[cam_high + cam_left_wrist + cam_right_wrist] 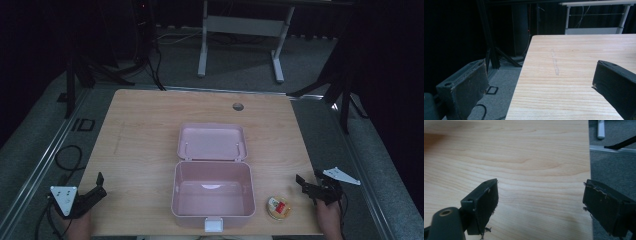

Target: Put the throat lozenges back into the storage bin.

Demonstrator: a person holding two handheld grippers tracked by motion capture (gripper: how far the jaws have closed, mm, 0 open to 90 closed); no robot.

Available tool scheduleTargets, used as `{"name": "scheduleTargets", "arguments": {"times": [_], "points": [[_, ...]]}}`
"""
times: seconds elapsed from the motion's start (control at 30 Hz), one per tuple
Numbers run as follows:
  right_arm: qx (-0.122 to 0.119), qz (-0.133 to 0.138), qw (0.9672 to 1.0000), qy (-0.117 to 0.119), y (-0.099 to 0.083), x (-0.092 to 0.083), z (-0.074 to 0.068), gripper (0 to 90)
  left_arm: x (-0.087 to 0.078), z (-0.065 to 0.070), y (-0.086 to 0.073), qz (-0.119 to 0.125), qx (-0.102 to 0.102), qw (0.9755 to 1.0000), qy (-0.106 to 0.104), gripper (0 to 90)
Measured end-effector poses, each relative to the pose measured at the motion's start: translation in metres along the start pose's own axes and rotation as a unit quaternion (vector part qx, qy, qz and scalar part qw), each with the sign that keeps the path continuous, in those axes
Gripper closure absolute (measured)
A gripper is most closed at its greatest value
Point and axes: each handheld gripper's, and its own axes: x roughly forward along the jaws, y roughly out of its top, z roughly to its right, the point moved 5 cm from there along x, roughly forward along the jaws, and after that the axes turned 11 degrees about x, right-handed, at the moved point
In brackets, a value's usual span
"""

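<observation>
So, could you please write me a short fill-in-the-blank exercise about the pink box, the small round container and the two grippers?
1. The lid of the pink plastic box is ____.
2. The small round container lies nearer to the ____ gripper.
3. The jaws of the left gripper are ____.
4. Everything rests on a light ____ table.

Missing words: open; right; open; wooden

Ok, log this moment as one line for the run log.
left claw open, empty | right claw open, empty | pink box lid open, looks empty | small round tin on table, right of box
</observation>
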Motion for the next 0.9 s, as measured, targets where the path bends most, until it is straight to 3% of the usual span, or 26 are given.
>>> {"name": "scheduleTargets", "arguments": {"times": [0.17,0.23,0.37,0.4,0.43,0.47,0.5,0.53,0.63,0.7,0.8,0.83,0.87,0.9], "points": [[-0.006,-0.015,0.9998,0.015,-0.001,0.001,-0.001,12.8,0.0,0.0,0.0,0.002,-0.002,1.0,-0.004,0.4],[-0.022,-0.036,0.9983,0.041,-0.002,0.003,-0.004,12.9,0.0,0.0,0.0,0.001,-0.001,1.0,-0.006,0.3],[-0.047,-0.057,0.9953,0.062,-0.003,0.005,-0.01,13.6,0.0,0.0,0.0,-0.001,-0.002,1.0,-0.008,0.3],[-0.072,-0.083,0.9903,0.085,-0.005,0.007,-0.013,13.6,0.0,-0.001,0.0,0.002,-0.005,0.9999,-0.009,0.4],[-0.072,-0.083,0.9903,0.085,-0.005,0.007,-0.013,13.6,0.0,-0.001,0.0,0.002,-0.005,0.9999,-0.009,0.3],[-0.093,-0.098,0.9858,0.1,-0.005,0.006,-0.014,13.8,0.0,-0.001,0.0,0.003,-0.008,0.9999,-0.009,0.3],[-0.093,-0.098,0.9858,0.1,-0.005,0.006,-0.014,13.8,0.0,-0.001,0.0,0.003,-0.008,0.9999,-0.009,0.3],[-0.112,-0.116,0.9806,0.112,-0.005,0.004,-0.015,13.9,0.0,-0.002,0.0,0.004,-0.009,0.9999,-0.008,0.3],[-0.138,-0.136,0.9735,0.121,-0.003,-0.001,-0.015,14.5,0.0,-0.002,0.0,0.004,-0.009,0.9999,-0.01,0.3],[-0.158,-0.154,0.967,0.127,-0.001,-0.005,-0.014,14.6,0.0,-0.001,0.0,0.004,-0.008,0.9999,-0.01,0.4],[-0.192,-0.183,0.9556,0.128,0.0,-0.009,-0.015,14.6,0.0,-0.002,0.0,0.004,-0.008,0.9999,-0.01,0.3],[-0.203,-0.194,0.9509,0.129,0.001,-0.01,-0.016,14.6,0.0,-0.002,0.0,0.004,-0.009,0.9999,-0.009,0.3],[-0.211,-0.217,0.9432,0.138,0.001,-0.012,-0.019,14.6,0.0,-0.002,0.0,0.005,-0.01,0.9999,-0.009,0.3],[-0.22,-0.226,0.9389,0.138,0.001,-0.012,-0.02,14.6,0.0,-0.002,0.0,0.005,-0.01,0.9999,-0.009,0.3]]}}
